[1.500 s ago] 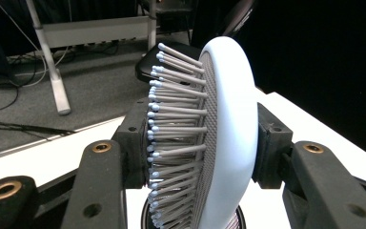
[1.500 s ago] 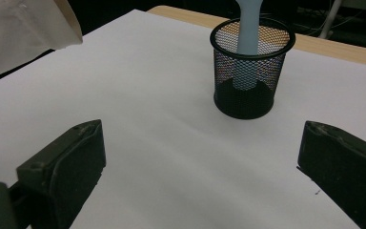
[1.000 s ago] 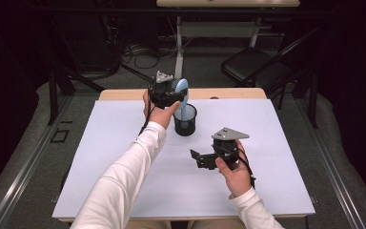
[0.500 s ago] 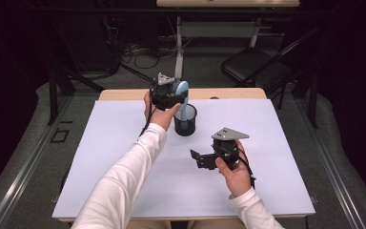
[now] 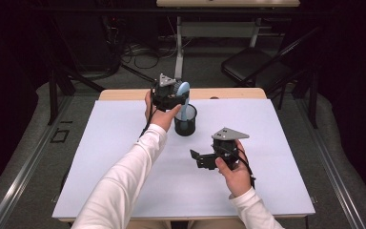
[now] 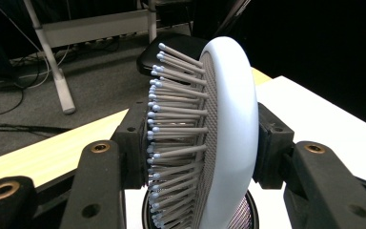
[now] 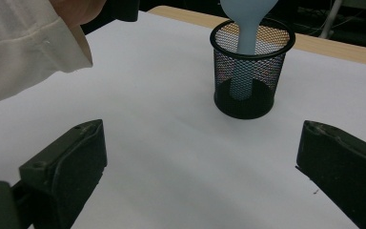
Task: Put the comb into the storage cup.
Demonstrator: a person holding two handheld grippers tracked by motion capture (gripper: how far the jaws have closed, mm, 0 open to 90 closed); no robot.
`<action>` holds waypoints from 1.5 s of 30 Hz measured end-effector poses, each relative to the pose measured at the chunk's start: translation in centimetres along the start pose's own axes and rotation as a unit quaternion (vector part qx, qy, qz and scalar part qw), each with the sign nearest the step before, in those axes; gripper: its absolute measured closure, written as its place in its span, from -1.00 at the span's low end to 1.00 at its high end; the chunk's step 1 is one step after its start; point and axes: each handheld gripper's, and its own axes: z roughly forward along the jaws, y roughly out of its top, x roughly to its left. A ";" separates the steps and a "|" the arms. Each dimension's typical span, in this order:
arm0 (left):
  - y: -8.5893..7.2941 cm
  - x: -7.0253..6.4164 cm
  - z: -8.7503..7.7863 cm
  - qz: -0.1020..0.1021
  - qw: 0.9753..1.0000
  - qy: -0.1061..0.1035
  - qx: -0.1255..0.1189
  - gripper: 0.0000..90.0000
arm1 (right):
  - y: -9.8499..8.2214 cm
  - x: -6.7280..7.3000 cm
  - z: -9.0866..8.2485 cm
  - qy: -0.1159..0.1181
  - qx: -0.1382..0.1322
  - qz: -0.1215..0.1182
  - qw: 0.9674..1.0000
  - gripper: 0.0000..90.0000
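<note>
A pale blue hairbrush stands upright with its handle down inside a black mesh cup near the back middle of the white table. My left gripper is shut on the brush head; in the left gripper view the pads press the bristle side and the smooth back of the hairbrush. My right gripper hovers open over the table in front of the cup, with nothing between its jaws. The right gripper view shows the mesh cup ahead with the brush handle inside it.
The white table sheet has bare room on the left and front. A wooden table edge runs behind the cup. Beyond it stand a black chair, a desk frame and cables on the floor.
</note>
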 end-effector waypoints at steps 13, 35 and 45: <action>0.0 0.3 0.0 -0.015 1.000 0.002 0.000 0.08 | 0.0 0.0 0.0 0.000 0.000 0.001 1.000 -0.94; 0.0 0.2 -0.1 -0.005 1.000 0.004 0.002 0.06 | 0.0 0.0 0.1 0.000 0.000 0.000 1.000 -0.93; -0.1 0.1 0.0 -0.005 1.000 0.005 0.002 0.05 | 0.0 0.0 0.1 0.000 0.000 0.001 1.000 -0.93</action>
